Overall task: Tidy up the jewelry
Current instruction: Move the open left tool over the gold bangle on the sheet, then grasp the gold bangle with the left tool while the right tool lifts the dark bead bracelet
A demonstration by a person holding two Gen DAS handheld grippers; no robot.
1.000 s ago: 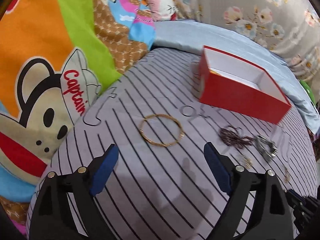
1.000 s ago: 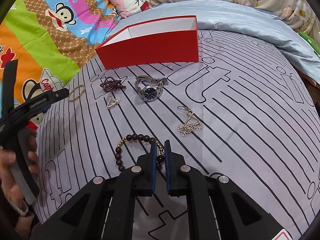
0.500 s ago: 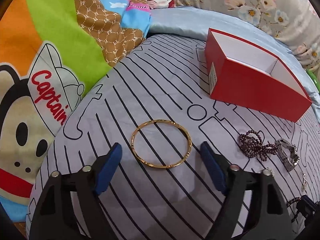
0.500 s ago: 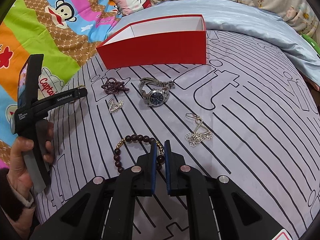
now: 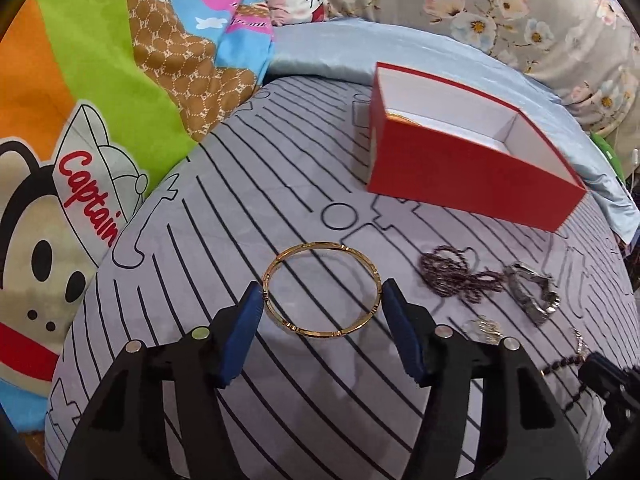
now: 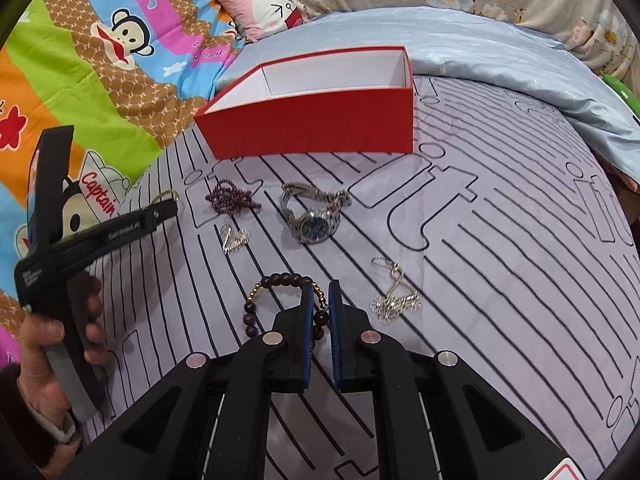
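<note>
A gold bangle (image 5: pixel 320 289) lies flat on the striped grey cloth (image 5: pixel 248 200). My left gripper (image 5: pixel 320 296) is open, its blue pads at either side of the bangle's near half, touching or nearly so. The open red box (image 5: pixel 460 172) with a white inside stands beyond it, also in the right wrist view (image 6: pixel 316 132). My right gripper (image 6: pixel 319 300) is shut on the dark bead bracelet (image 6: pixel 276 282), which rests on the cloth. The left gripper's body (image 6: pixel 100 232) shows at the left of the right wrist view.
A dark purple bead strand (image 6: pixel 232 199), a silver watch (image 6: pixel 314 216), a small silver piece (image 6: pixel 234 237) and a silver flower earring (image 6: pixel 394 298) lie on the cloth. A cartoon blanket (image 5: pixel 80 80) and a pale blue quilt (image 6: pixel 480 44) border it.
My left gripper has moved forward and down to the gold bangle, and its pads now flank it. The right gripper has stayed shut on the bead bracelet, barely moving.
</note>
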